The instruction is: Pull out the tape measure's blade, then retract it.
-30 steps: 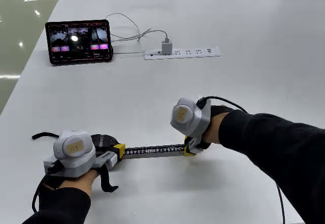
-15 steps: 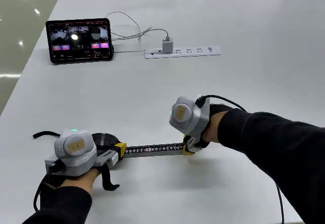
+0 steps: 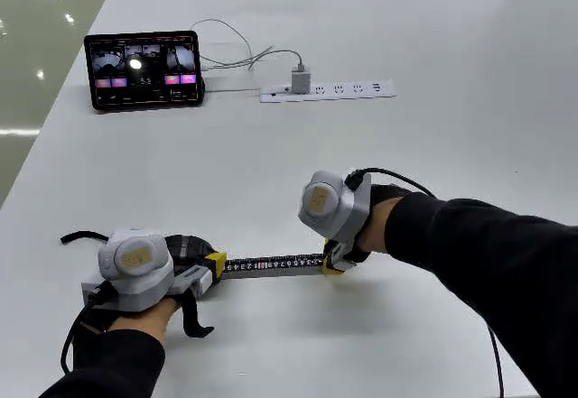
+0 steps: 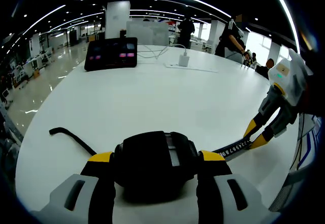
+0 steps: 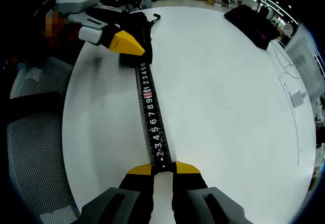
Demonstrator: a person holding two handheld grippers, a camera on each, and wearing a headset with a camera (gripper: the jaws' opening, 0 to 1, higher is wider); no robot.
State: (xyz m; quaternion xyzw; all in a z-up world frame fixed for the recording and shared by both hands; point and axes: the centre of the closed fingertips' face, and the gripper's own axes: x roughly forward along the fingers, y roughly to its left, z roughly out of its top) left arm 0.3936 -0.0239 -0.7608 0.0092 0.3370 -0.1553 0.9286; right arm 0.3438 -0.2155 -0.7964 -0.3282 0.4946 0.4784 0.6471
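White tabletop [image 3: 379,46], near edge | tape measure [image 3: 188,250] clamped by left gripper [image 4: 156,156] | blade [image 5: 152,122] tip pinched in right gripper [image 5: 162,169] | keep case pinned, blade flat, travel straight.

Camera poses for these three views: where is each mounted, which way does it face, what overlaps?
Head view: on headset, facing forward and down at table; both sleeves, left gripper, right gripper show.
Left gripper view: on left gripper, facing along its jaws over tape measure case toward tablet.
Right gripper view: on right gripper, facing back along blade to the case.
Shared: the blade, in all three.
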